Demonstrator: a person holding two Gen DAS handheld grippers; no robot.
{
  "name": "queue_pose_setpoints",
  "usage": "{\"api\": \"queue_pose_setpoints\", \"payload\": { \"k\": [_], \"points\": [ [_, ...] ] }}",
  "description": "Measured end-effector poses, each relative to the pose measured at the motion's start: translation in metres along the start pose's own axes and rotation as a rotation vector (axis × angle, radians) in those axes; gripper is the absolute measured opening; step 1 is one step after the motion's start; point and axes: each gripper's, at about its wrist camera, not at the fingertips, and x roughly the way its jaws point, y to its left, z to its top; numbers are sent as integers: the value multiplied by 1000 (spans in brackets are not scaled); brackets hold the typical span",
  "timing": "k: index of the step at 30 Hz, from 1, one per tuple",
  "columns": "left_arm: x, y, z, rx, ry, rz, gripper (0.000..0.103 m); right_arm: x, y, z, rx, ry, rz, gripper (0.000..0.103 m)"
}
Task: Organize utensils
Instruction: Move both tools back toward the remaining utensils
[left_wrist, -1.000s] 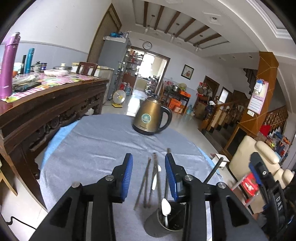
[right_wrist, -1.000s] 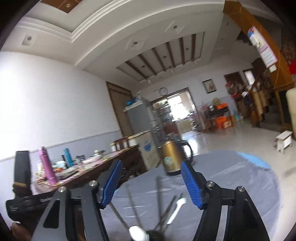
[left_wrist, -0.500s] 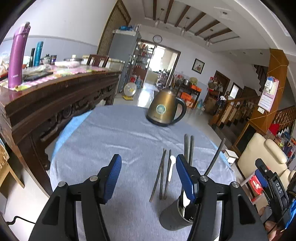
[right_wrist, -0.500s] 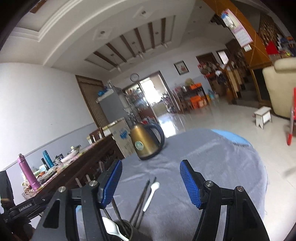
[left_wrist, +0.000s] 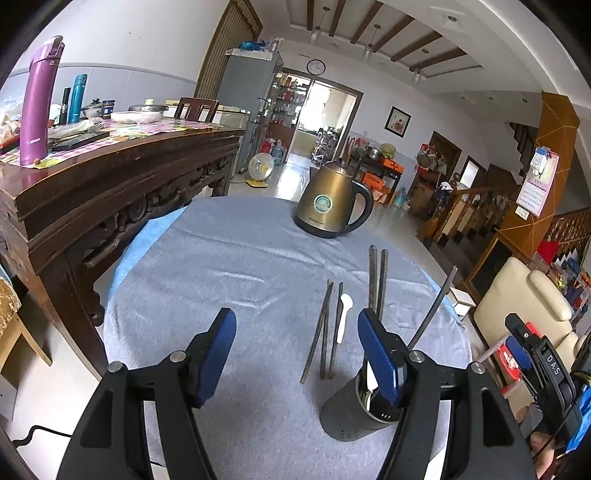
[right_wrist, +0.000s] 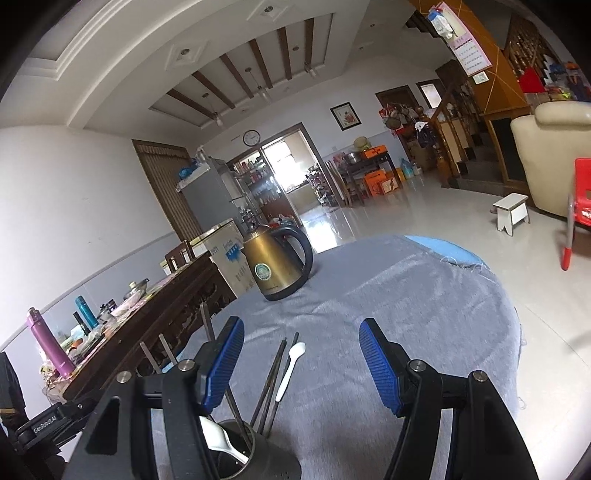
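Note:
A dark grey utensil holder stands on the grey cloth, partly behind my left gripper's right finger. Chopsticks and a white spoon stick up from it. Loose chopsticks and a small white spoon lie flat on the cloth just beyond. My left gripper hovers above the cloth with its jaws opening and nothing gripped. My right gripper is open and empty; the holder sits low beside its left finger, and the loose chopsticks and spoon lie ahead.
A gold kettle stands at the far side of the round table. A dark wooden sideboard with bottles runs along the left. A cream armchair and a red chair stand off to the right.
The left gripper's jaws have spread wider, and the holder now sits off to its right. The right gripper has tipped down from the ceiling, so the table fills more of its view.

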Motion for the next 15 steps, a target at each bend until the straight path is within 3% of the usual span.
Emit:
{"api": "queue_pose_setpoints", "payload": {
  "k": [15],
  "points": [
    [45,28,-11,-38,96,59,70,32,-25,-19,41,104,-56,68]
  ]
}}
